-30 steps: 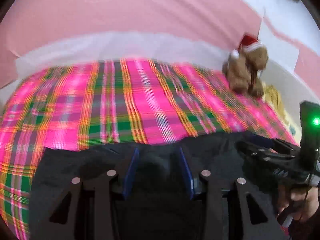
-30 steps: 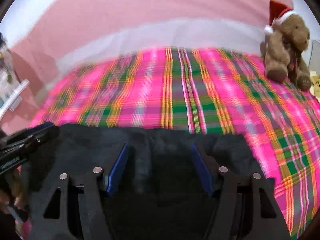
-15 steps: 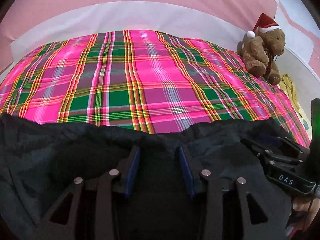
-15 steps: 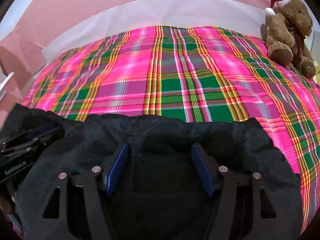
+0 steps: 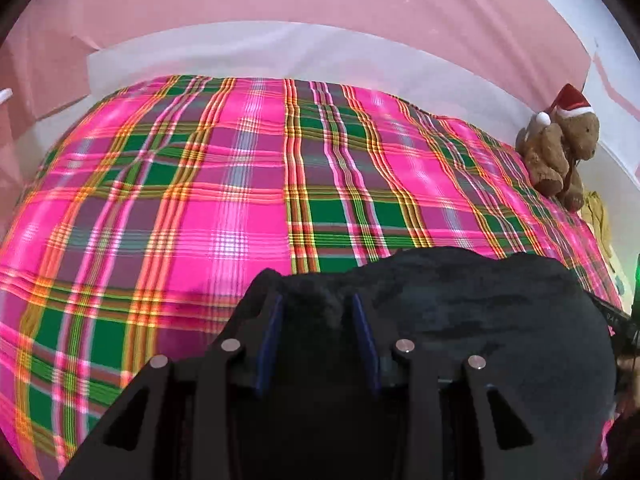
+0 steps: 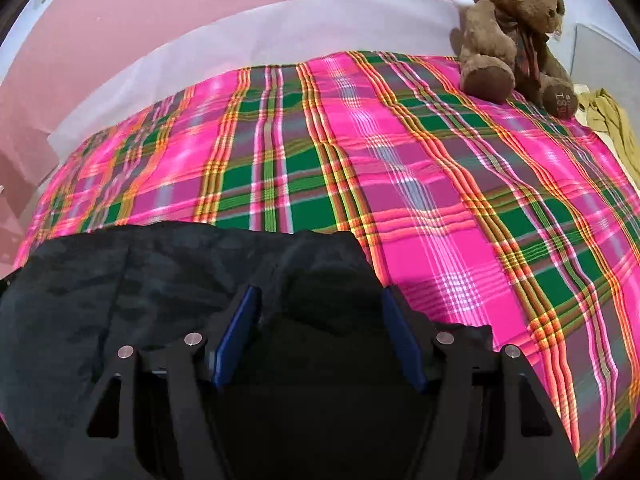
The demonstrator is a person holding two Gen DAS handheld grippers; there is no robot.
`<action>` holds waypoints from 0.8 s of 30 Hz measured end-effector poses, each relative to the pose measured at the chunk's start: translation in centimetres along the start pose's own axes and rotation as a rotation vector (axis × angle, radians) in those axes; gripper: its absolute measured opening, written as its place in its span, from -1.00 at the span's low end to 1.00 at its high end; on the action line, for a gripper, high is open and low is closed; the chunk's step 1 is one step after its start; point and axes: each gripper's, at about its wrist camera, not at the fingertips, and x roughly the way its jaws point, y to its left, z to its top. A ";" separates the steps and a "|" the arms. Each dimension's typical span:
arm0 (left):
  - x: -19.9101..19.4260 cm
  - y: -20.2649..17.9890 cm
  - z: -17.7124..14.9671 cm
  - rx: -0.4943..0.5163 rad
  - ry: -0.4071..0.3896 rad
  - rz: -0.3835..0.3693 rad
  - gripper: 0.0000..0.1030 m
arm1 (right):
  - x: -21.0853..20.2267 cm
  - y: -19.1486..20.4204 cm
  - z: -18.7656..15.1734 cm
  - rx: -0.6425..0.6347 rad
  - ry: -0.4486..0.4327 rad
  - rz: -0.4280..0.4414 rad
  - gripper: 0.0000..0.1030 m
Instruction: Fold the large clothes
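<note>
While both claws carry one dark, soft, matte black garment (image 5: 480, 320) over the near part of a bed spread with a bright pink, green and orange plaid cover (image 5: 180, 200), worth weighing the risks side by side.

Far left: pink wall and white bed edge, nothing in the way.

Left claw (image 5: 316, 320): blue-padded fingers (image 5: 270, 340) set a little apart, black cloth bunched between them and spilling off to the right. Looks like a pinch on the fabric's left edge, though dark on dark hides the actual contact, so grip depth only a judgement. Shallow hold, then a tug, and that corner could slip free and collapse the fold line.

Middle: garment stretched between the two claws, sagging and wrinkled in both views. Uneven tension or unequal height likely to lay it down skewed, with a crease trapped underneath.

Right claw (image 6: 320, 320): blue fingers (image 6: 236, 336) spread wider, thick black cloth filling the gap and draping over the frame. Same doubt about how firmly held. Extra layers caught in this wide bite could drag along when released.

Far right: brown plush bear in a red Santa hat (image 6: 508, 32) and crumpled yellow-olive cloth (image 6: 612, 124) at the bed's far right corner, well apart from the garment; a wide sweep rightward could reach them.
</note>
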 end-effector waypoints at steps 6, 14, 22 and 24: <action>2.2 -1.1 -0.4 0.016 -0.018 0.038 -0.27 | 1.5 -0.4 -0.1 0.015 0.012 -0.007 0.27; 2.2 -0.6 -0.7 0.013 -0.037 0.033 -0.27 | 1.7 -0.4 -0.4 0.019 -0.005 -0.019 0.27; 2.3 -0.7 -0.8 0.015 -0.040 0.035 -0.27 | 1.7 -0.3 -0.6 0.018 -0.016 -0.030 0.27; 2.3 -0.7 -0.8 0.014 -0.038 0.033 -0.27 | 1.6 -0.2 -0.6 0.017 -0.019 -0.036 0.27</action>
